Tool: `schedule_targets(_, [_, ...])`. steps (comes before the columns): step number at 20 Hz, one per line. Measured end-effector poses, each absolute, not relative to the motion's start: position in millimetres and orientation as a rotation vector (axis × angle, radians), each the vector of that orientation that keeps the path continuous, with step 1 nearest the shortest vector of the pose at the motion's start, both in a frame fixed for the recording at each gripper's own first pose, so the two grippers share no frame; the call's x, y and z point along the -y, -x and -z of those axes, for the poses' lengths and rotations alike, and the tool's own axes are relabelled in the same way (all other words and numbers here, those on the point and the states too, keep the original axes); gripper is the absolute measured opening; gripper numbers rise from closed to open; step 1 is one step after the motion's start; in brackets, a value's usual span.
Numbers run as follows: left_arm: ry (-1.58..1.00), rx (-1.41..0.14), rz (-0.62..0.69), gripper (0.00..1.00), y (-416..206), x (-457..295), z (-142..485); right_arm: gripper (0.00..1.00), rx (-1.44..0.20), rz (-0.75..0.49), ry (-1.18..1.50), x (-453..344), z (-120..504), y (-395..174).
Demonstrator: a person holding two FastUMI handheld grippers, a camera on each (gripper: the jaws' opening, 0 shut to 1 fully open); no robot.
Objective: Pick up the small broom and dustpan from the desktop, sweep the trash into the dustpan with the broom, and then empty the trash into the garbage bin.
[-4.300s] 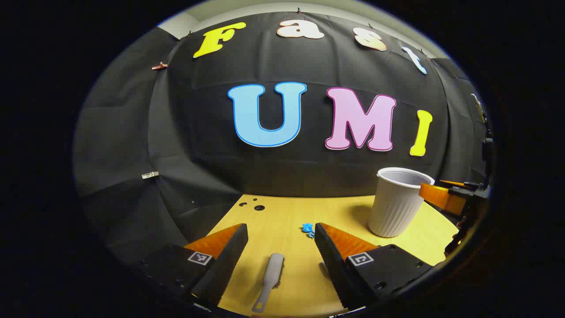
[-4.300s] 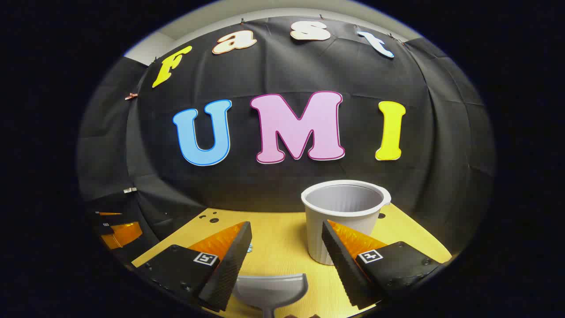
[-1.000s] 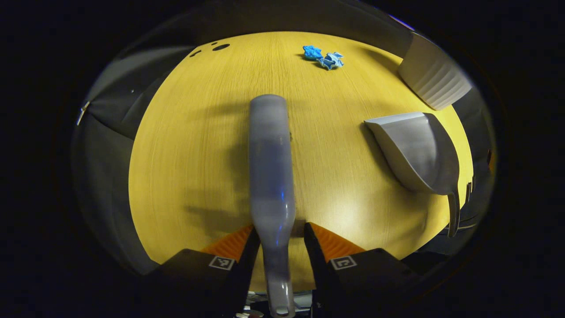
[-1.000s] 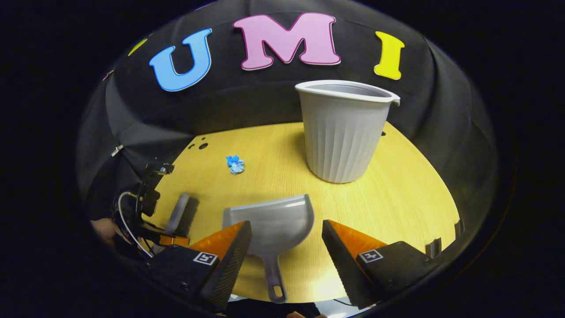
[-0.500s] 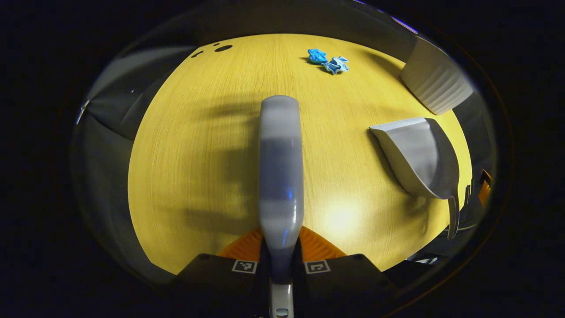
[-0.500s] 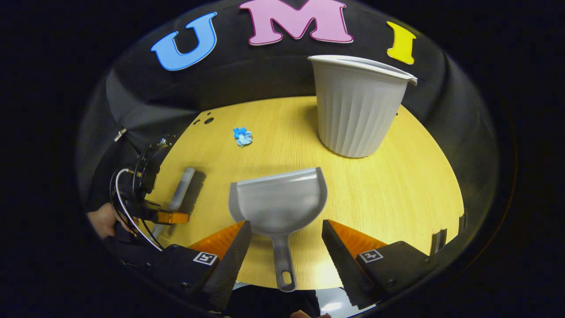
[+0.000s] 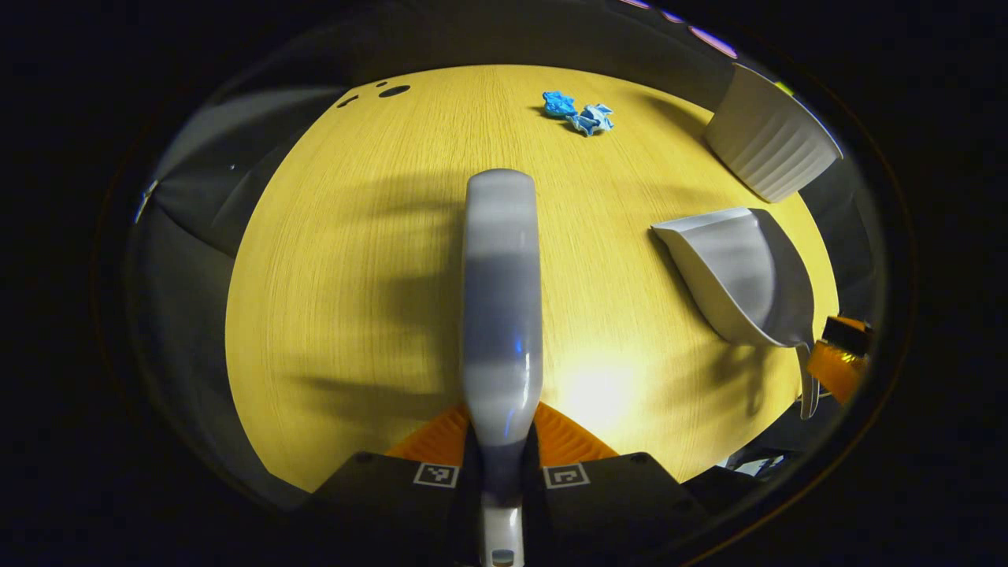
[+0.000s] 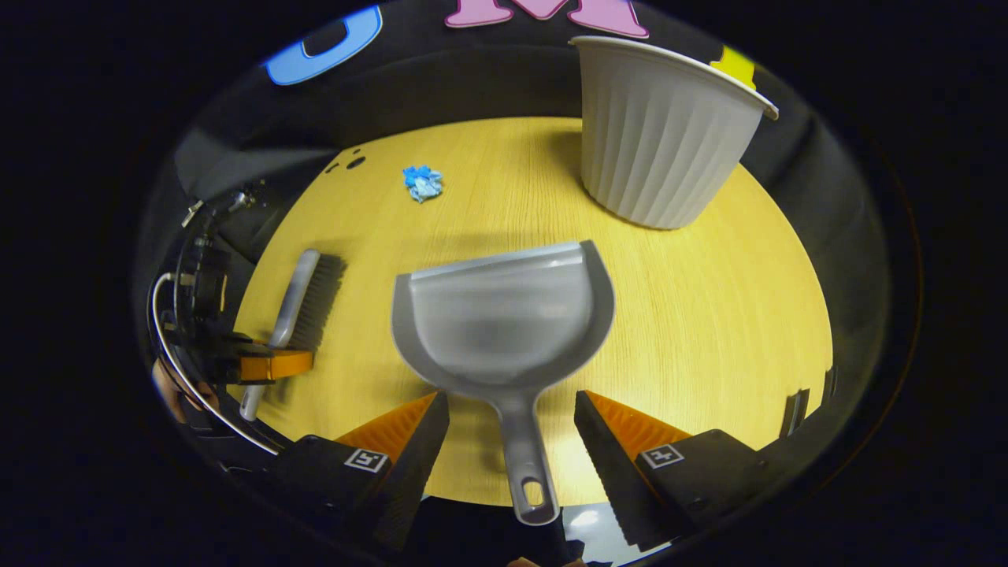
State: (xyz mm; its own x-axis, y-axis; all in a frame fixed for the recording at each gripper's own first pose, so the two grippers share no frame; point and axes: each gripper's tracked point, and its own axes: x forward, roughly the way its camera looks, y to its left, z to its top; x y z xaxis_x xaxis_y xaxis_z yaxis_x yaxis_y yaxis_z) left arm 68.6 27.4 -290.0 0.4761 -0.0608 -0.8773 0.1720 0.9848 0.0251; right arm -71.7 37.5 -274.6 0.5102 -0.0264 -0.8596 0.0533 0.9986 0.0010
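The small grey broom (image 7: 502,299) lies lengthwise on the yellow desktop (image 7: 354,276), and my left gripper (image 7: 502,431) is shut on its handle. In the right gripper view the broom (image 8: 303,303) lies at the left, bristles to the right, with the left gripper (image 8: 264,366) on it. The grey dustpan (image 8: 504,315) lies flat, mouth toward the far side. Its handle (image 8: 526,461) runs back between the fingers of my open right gripper (image 8: 512,409), which stand apart from it. Crumpled blue trash (image 8: 423,183) lies toward the far left. The dustpan (image 7: 744,272) and trash (image 7: 579,114) also appear in the left gripper view.
A ribbed white garbage bin (image 8: 661,134) stands upright at the far right of the desktop (image 8: 709,315); the same bin (image 7: 768,153) is at the upper right in the left gripper view. Small holes (image 8: 354,163) mark the far left corner. A hand (image 8: 167,390) holds the left gripper.
My left gripper has shut on the broom handle. My right gripper has moved forward and lower, so the dustpan handle now lies between its open fingers.
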Motion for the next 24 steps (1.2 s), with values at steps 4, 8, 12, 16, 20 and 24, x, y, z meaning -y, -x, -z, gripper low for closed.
schedule_targets(4, [-0.130, -1.061, 0.125, 0.24, -69.7, -26.8, 289.6, 0.99, -1.096, 0.044, -0.009, -38.8, 299.0, 79.2])
schedule_targets(8, [-0.115, -1.066, 0.111, 0.24, -70.4, -26.7, 290.4, 1.00, -1.129, 0.036, 0.023, -34.0, 320.4, 64.9])
schedule_targets(12, [-0.051, -1.095, 0.093, 0.25, -71.4, -25.5, 287.9, 0.98, -1.174, -0.003, 0.051, -32.3, 331.1, 55.8])
schedule_targets(16, [-0.056, -1.072, 0.057, 0.25, -95.1, -42.1, 275.9, 0.86, -1.205, -0.030, 0.121, -28.3, 338.5, 52.1])
schedule_targets(20, [-0.074, -1.061, 0.040, 0.25, -135.2, -61.5, 257.9, 0.52, -1.246, -0.004, 0.090, -26.4, 336.8, 49.2])
schedule_targets(24, [-0.222, -1.030, 0.068, 0.25, -189.7, -72.9, 242.2, 0.43, -1.282, -0.122, 0.138, -25.6, 338.6, 53.1])
